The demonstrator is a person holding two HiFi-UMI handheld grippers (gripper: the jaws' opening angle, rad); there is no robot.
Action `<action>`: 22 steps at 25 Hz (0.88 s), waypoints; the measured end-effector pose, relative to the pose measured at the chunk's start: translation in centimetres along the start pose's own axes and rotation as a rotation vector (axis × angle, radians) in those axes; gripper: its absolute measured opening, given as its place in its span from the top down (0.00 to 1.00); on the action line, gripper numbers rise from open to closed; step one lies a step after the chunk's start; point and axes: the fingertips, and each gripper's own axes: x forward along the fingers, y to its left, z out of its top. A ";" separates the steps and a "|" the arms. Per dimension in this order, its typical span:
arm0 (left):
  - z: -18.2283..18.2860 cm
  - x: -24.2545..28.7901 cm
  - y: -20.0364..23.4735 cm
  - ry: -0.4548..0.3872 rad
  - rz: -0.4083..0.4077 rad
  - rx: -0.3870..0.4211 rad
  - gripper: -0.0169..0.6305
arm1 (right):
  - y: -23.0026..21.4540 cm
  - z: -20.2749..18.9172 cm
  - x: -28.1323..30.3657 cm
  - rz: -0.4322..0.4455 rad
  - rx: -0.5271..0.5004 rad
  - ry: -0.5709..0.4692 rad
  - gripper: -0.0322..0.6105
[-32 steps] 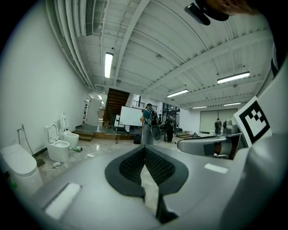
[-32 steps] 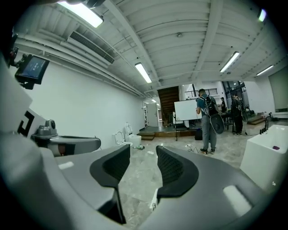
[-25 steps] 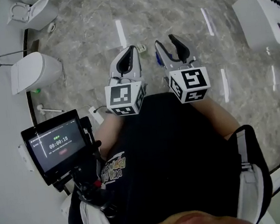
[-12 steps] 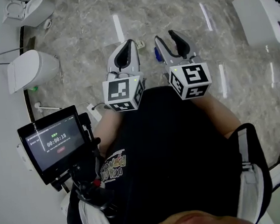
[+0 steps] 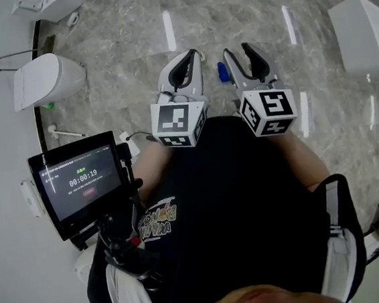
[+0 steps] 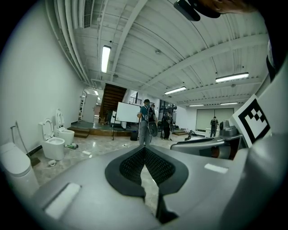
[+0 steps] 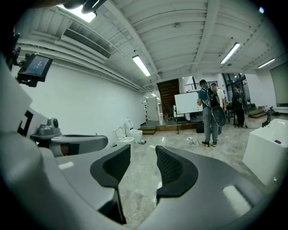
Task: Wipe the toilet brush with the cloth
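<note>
One white toilet brush flat on floor near toilet.

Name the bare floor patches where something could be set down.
Bare marble floor lies between toilet and left tool, and between right tool and white box. The strip by the toilet is crowded. A blue object shows between the tools.
</note>
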 end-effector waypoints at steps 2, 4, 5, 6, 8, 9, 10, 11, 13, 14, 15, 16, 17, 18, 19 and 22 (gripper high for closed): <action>0.0 -0.1 0.2 0.000 0.004 0.002 0.97 | 0.1 0.0 0.2 0.006 0.012 -0.001 0.66; 0.0 0.0 0.2 0.001 0.000 -0.001 0.97 | -0.1 0.1 0.1 0.003 0.017 -0.007 0.66; -0.1 0.2 -0.1 0.001 -0.008 -0.004 0.97 | -0.4 0.1 -0.1 -0.004 0.014 -0.010 0.66; -0.1 0.3 -0.3 0.001 -0.017 -0.005 0.97 | -0.5 0.2 -0.3 -0.011 0.010 -0.012 0.66; -0.1 0.4 -0.5 0.001 -0.026 -0.001 0.97 | -0.5 0.1 -0.4 -0.018 0.006 -0.014 0.66; -0.1 0.3 -0.4 0.000 -0.026 0.002 0.97 | -0.5 0.1 -0.4 -0.018 0.005 -0.016 0.66; -0.1 0.3 -0.4 -0.001 -0.024 0.005 0.97 | -0.4 0.1 -0.3 -0.018 0.005 -0.019 0.66; 0.0 0.3 -0.3 -0.002 -0.023 0.006 0.97 | -0.5 0.1 -0.3 -0.018 0.004 -0.022 0.66; 0.0 0.4 -0.3 -0.003 -0.023 0.004 0.97 | -0.6 0.2 -0.2 -0.020 0.006 -0.027 0.66; 0.0 0.4 -0.3 -0.003 -0.024 0.005 0.97 | -0.7 0.2 -0.2 -0.021 0.008 -0.028 0.66; 0.0 0.5 -0.3 -0.003 -0.026 0.007 0.97 | -0.7 0.2 -0.2 -0.022 0.010 -0.028 0.67; 0.0 0.5 -0.4 -0.003 -0.028 0.011 0.97 | -0.8 0.2 -0.3 -0.023 0.011 -0.029 0.67; 0.0 0.5 -0.5 -0.004 -0.030 0.015 0.97 | -0.8 0.1 -0.2 -0.022 0.012 -0.029 0.67; -0.1 0.5 -0.5 -0.004 -0.030 0.017 0.97 | -0.7 0.1 -0.2 -0.021 0.011 -0.029 0.67; -0.1 0.5 -0.6 -0.002 -0.030 0.018 0.97 | -0.7 0.0 -0.2 -0.019 0.010 -0.028 0.67; -0.2 0.6 -0.6 0.002 -0.033 0.010 0.97 | -0.6 0.1 -0.2 -0.015 0.002 -0.029 0.67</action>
